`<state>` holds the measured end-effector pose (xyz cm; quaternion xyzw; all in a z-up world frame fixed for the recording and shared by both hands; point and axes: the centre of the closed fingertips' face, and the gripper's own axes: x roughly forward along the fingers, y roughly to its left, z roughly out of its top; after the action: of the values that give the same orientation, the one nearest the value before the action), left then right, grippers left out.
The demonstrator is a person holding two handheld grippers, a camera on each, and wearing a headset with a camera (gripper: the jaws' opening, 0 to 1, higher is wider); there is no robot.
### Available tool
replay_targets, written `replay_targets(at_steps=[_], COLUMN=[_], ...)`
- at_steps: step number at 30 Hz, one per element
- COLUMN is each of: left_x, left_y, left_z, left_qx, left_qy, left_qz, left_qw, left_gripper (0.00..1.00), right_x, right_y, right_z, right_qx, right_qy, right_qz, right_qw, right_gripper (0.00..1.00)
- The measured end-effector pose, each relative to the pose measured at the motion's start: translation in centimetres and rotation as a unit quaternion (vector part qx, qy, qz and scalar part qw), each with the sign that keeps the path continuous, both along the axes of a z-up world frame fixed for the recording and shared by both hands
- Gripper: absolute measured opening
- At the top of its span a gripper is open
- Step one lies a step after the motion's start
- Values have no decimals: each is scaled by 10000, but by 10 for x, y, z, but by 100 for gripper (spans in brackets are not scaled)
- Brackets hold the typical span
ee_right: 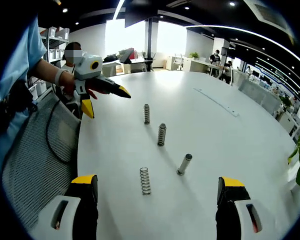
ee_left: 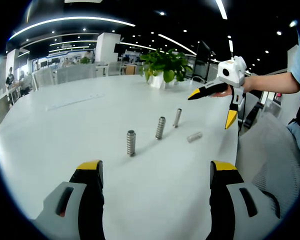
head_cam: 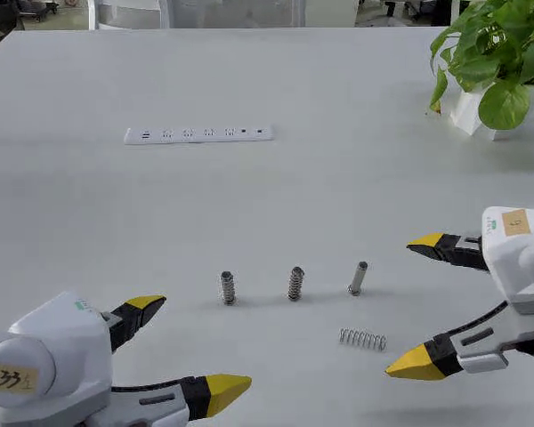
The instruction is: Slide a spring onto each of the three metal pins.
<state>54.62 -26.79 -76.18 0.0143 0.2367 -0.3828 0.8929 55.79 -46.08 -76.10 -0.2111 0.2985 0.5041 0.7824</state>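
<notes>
Three metal pins stand in a row on the white table. The left pin (head_cam: 228, 287) and the middle pin (head_cam: 295, 283) each carry a spring. The right pin (head_cam: 358, 277) is bare. A loose spring (head_cam: 362, 339) lies flat just in front of it. My left gripper (head_cam: 182, 349) hovers open at the lower left, short of the pins, with nothing between its fingers. My right gripper (head_cam: 421, 302) is open at the right, its yellow tips to the right of the loose spring. The loose spring (ee_right: 144, 180) lies ahead of the right gripper (ee_right: 157, 185), with the bare pin (ee_right: 184, 164) just beyond.
A white power strip (head_cam: 198, 134) lies further back on the table. A potted plant (head_cam: 491, 62) stands at the back right corner. A mesh chair (ee_right: 45, 150) sits by the table's edge near the person.
</notes>
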Motion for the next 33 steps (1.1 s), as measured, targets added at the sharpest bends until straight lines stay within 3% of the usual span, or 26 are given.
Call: replay_targets(at_steps=[7,14,20,29,33], left_x=[-1,-7,-4,-3,1], left_y=[-8,-30,-48,-80,-99], left_z=[-4,-8,-10,-17,-15], left_qx=[67,127,174,337,136], left_qy=[24,61,39,-11,-30], left_qz=[-211,-674,-984,-1486,-1636], left_qw=[9998,9976,9950,9883,9864], left_gripper=[87,85,85,75,67], right_x=[-15,-22,-23,-26,-28], right_y=[-11,-22,-29,-30,-29], right_z=[-1,-2,-4,-8,-11], right_qx=[134,249,373,504,500], right_qy=[35,60,103,185,243], right_qz=[-276,-483,-718,-861,-900], right_qw=[9995,9985,9967,9948,9944], right_gripper=[99,99,99,99,99])
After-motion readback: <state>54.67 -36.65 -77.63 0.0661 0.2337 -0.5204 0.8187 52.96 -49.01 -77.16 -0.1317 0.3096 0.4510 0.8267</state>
